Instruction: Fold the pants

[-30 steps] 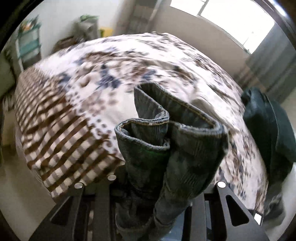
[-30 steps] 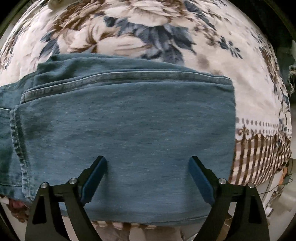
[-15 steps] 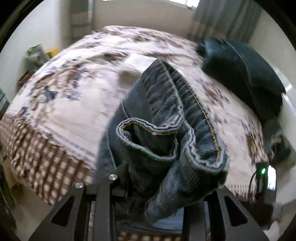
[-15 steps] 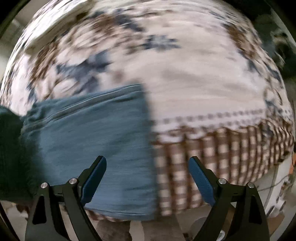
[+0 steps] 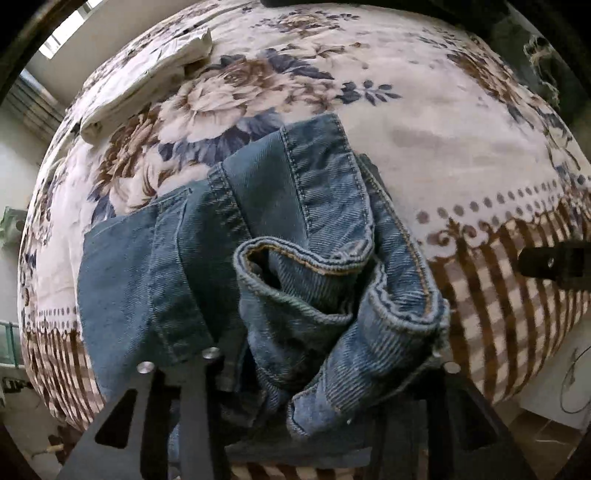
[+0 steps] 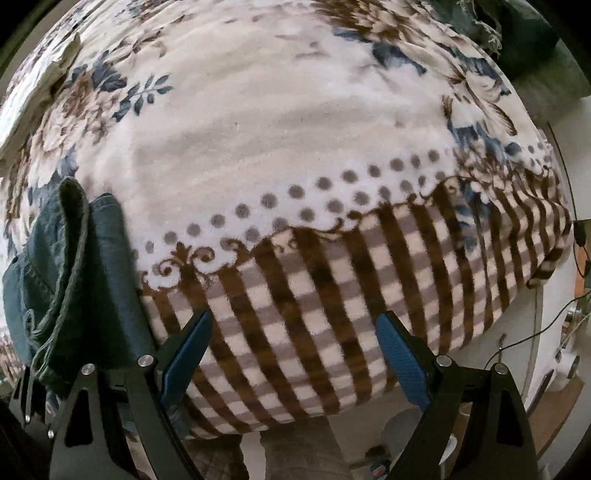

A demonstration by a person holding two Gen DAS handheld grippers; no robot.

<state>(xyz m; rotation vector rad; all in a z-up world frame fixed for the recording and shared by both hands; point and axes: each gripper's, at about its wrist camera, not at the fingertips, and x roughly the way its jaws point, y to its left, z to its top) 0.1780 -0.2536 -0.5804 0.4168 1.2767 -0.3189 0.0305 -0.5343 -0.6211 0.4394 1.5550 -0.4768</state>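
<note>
The blue denim pants [image 5: 295, 229] lie partly folded on the floral bed blanket [image 5: 424, 140]. My left gripper [image 5: 325, 354] is shut on a bunched wad of their hem and leg fabric, held just above the folded part near the bed's front edge. Its fingertips are hidden by the denim. In the right wrist view the pants [image 6: 70, 266] hang at the far left. My right gripper [image 6: 291, 354] is open and empty, with blue pads [image 6: 400, 362], over the striped blanket border [image 6: 332, 295] to the right of the pants.
A folded pale cloth [image 5: 147, 74] lies at the far left of the bed. Dark clothing [image 6: 517, 33] sits at the far right corner. The right gripper's body [image 5: 554, 262] shows at the right edge of the left wrist view. Cables and floor [image 6: 554, 332] lie beyond the bed's right side.
My left gripper has swung round with the bunched denim and come down over the folded pants. My right gripper has let go of the flat denim and moved right, off the pants.
</note>
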